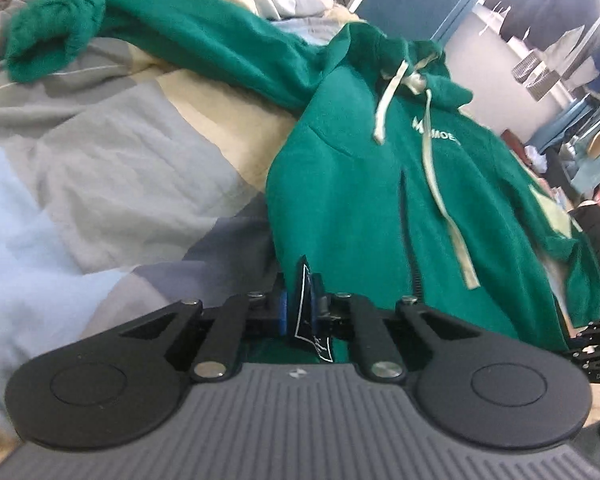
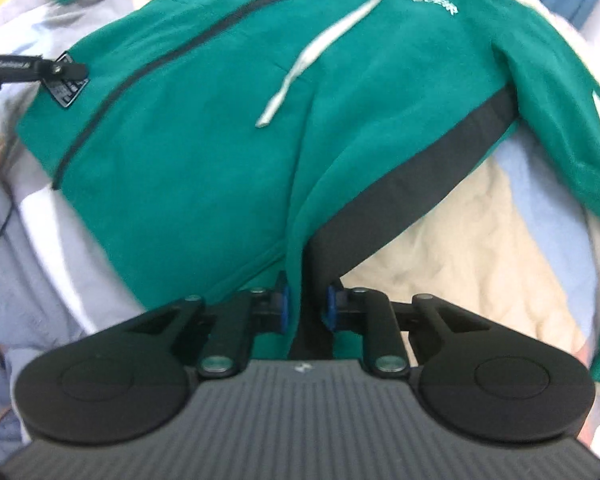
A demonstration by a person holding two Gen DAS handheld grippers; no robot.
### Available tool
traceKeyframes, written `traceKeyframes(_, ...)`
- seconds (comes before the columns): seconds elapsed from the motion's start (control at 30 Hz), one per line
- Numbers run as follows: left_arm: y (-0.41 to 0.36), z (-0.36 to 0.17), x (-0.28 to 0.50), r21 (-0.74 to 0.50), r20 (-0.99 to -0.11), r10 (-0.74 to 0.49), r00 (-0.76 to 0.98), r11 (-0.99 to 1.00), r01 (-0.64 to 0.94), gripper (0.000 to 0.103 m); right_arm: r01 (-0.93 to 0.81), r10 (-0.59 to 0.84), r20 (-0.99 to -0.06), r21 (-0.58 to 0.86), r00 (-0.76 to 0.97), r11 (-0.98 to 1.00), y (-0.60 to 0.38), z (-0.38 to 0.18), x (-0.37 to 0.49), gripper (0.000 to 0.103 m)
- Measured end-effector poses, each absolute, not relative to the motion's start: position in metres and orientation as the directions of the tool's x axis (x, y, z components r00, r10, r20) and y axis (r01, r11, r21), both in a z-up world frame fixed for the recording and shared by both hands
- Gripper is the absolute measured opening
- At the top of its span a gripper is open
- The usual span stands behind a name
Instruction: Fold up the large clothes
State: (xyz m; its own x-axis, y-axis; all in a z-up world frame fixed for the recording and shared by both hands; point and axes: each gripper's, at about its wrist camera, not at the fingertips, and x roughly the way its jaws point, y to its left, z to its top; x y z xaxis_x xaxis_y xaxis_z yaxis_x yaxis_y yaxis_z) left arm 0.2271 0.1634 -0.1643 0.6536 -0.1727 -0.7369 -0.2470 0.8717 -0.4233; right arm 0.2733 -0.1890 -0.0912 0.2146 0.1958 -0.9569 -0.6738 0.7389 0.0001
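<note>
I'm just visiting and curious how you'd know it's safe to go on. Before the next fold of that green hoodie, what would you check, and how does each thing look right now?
1. Left gripper has hold of the hoodie: ok, its jaws are closed on a black tag at the hem.
2. Right gripper has hold of the hem: ok, green and dark fabric sits pinched between its blue pads.
3. Hoodie lies front up on the quilt: ok, zipper and lettering face up.
4. Drawstrings clear of both grippers: ok.
5. Far sleeve laid flat: not ok, it stretches away and its cuff is bunched.
6. Near sleeve tucked: cannot tell.
</note>
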Motion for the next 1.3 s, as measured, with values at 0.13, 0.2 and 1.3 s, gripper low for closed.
traceKeyframes(0.13, 0.165, -0.157, 0.213, -0.400, -0.762, -0.160, 0.628, 0.878, -0.262, 0.010, -0.703, 0.187, -0.964, 0.000, 0.188, 0.711, -0.188, -0.083, 0.251, 0.020)
traceKeyframes(0.2, 0.165, -0.159, 0.212, -0.388, -0.774, -0.156, 0.614, 0.882, -0.265, 0.010, -0.703, 0.159, -0.970, -0.017, 0.184, 0.711, -0.186, -0.087, 0.248, 0.020)
traceKeyframes(1.3, 0.089, -0.097, 0.300, -0.261, -0.605, -0.088, 0.791, 0.961, -0.093, 0.047, -0.251, 0.286, -0.668, 0.150, 0.687, 0.956, -0.141, -0.059, 0.294, 0.039)
